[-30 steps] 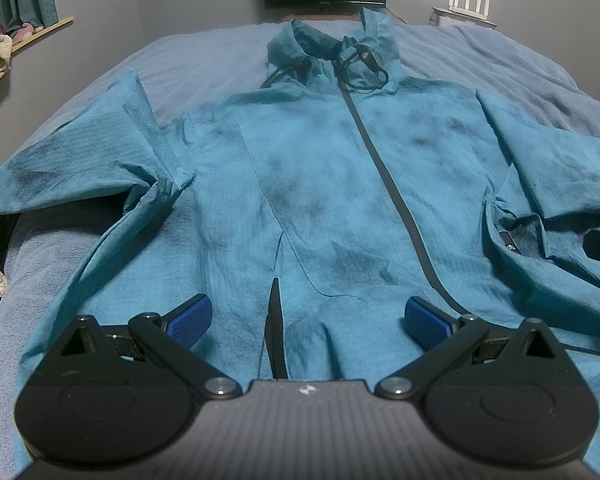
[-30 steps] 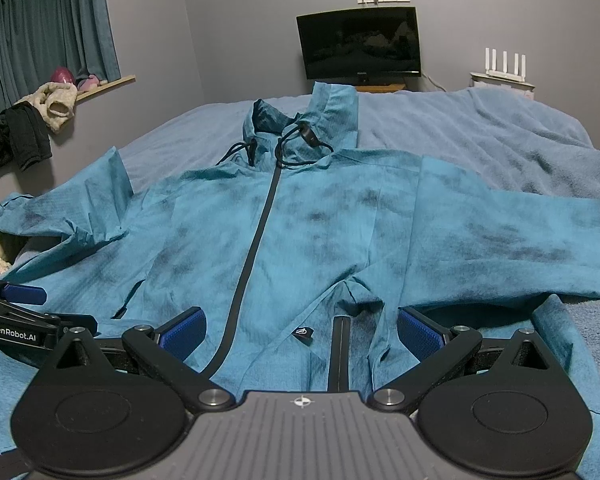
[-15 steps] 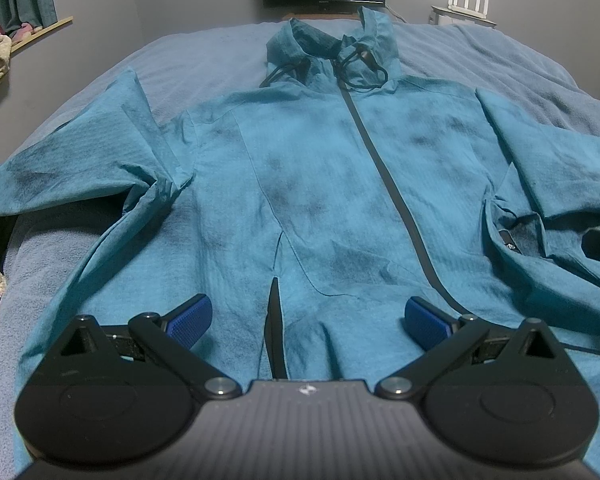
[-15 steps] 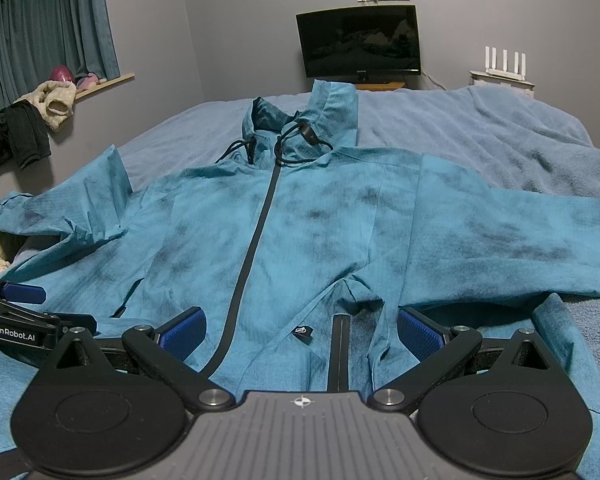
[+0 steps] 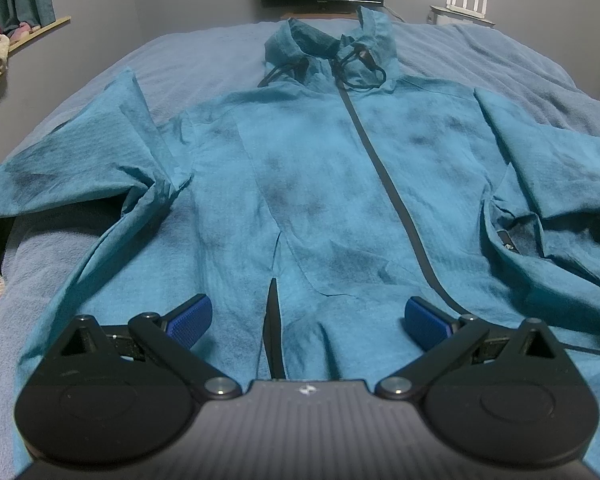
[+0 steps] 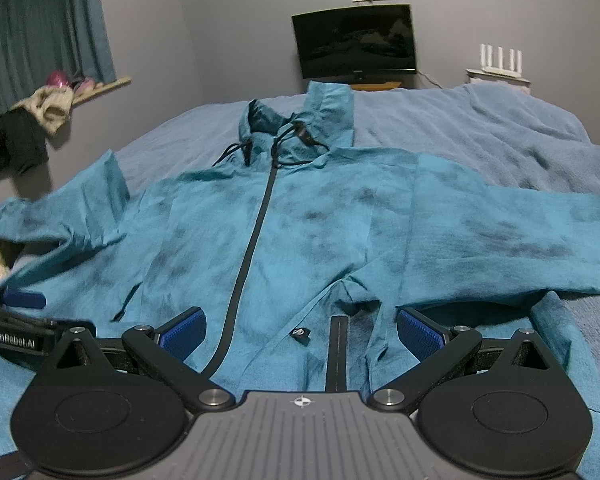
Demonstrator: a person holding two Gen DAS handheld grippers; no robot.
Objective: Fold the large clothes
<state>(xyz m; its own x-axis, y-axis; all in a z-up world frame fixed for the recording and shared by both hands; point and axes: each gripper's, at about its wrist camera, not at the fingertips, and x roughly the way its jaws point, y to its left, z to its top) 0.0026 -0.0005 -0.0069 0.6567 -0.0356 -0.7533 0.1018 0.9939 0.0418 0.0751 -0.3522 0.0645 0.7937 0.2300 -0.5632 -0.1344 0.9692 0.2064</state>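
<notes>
A large teal hooded jacket (image 5: 320,184) lies face up on the bed, zipped, with both sleeves spread sideways; it also shows in the right wrist view (image 6: 320,232). Its dark zipper (image 5: 384,176) runs from hood to hem. My left gripper (image 5: 307,320) is open and empty just above the hem, left of the zipper. My right gripper (image 6: 300,330) is open and empty above the hem, right of the zipper (image 6: 256,240). The left gripper's fingertips (image 6: 24,300) show at the left edge of the right wrist view.
A blue-grey blanket (image 6: 480,140) covers the bed under the jacket. A dark TV (image 6: 354,40) and a white router (image 6: 500,60) stand past the far end. Clothes (image 6: 40,108) hang by a curtained window ledge at left.
Almost nothing has changed. The right wrist view has shifted very slightly; both grippers stay open over the hem.
</notes>
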